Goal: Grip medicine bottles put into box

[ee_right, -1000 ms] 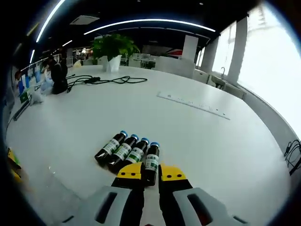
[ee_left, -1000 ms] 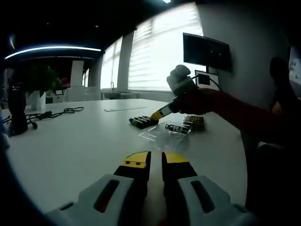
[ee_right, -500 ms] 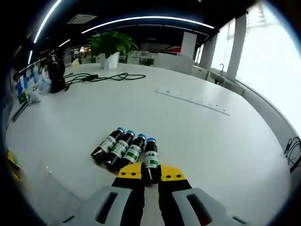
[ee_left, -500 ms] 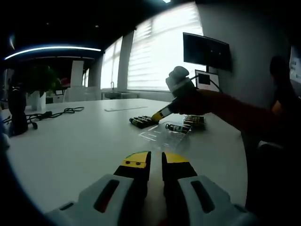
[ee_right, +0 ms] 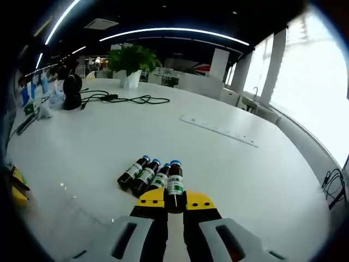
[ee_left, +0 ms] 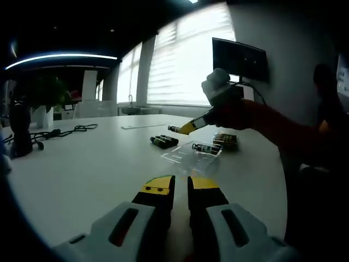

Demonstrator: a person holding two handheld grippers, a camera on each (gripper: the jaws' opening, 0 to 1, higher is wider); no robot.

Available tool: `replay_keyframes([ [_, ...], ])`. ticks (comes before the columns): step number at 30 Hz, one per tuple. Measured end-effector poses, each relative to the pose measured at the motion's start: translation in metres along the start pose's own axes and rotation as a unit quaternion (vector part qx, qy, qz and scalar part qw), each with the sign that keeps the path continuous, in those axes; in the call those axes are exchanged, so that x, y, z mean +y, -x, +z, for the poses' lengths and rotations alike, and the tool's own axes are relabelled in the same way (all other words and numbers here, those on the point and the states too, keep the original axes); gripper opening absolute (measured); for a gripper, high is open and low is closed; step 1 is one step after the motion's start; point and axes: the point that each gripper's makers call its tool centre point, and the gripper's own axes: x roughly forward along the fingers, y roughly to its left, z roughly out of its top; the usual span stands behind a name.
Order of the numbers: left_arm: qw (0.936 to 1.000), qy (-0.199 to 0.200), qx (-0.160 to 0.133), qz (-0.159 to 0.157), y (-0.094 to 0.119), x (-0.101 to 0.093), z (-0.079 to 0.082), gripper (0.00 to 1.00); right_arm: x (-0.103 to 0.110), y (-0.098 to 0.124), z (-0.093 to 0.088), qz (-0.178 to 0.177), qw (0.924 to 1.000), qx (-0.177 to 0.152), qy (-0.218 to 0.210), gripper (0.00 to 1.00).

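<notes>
Right hand-held gripper (ee_right: 168, 201) clamps one bottle (ee_right: 174, 186), now lifted off bench (ee_right: 229, 158); three remain. Left hand-held gripper (ee_left: 180, 189) closed, empty. Box (ee_left: 193, 154) next.

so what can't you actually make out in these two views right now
- Bottle labels: in the right gripper view the print on the held bottle and the three bottles on the table is too small.
- Held bottle's base: hidden between the right hand-held gripper jaws.
- Clear box: in the left gripper view, its contents are blurred by glare.
- Left hand-held gripper: nothing shows between its closed jaws.
</notes>
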Motion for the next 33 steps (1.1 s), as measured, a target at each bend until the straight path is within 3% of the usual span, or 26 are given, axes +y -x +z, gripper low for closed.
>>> replay_keyframes([
  [12, 1.0000, -0.001, 0.001, 0.001, 0.000, 0.000, 0.000, 0.04, 0.019, 0.035, 0.005, 0.012, 0.9993, -0.033, -0.009, 0.06],
  [23, 1.0000, -0.002, 0.002, 0.002, 0.000, 0.000, 0.000, 0.04, 0.040, 0.053, -0.009, 0.034, 0.9985, -0.030, -0.031, 0.06],
  [33, 1.0000, -0.003, 0.002, 0.003, 0.000, 0.000, -0.001, 0.04, 0.053, 0.070, -0.012, 0.044, 0.9978, -0.038, -0.033, 0.06],
])
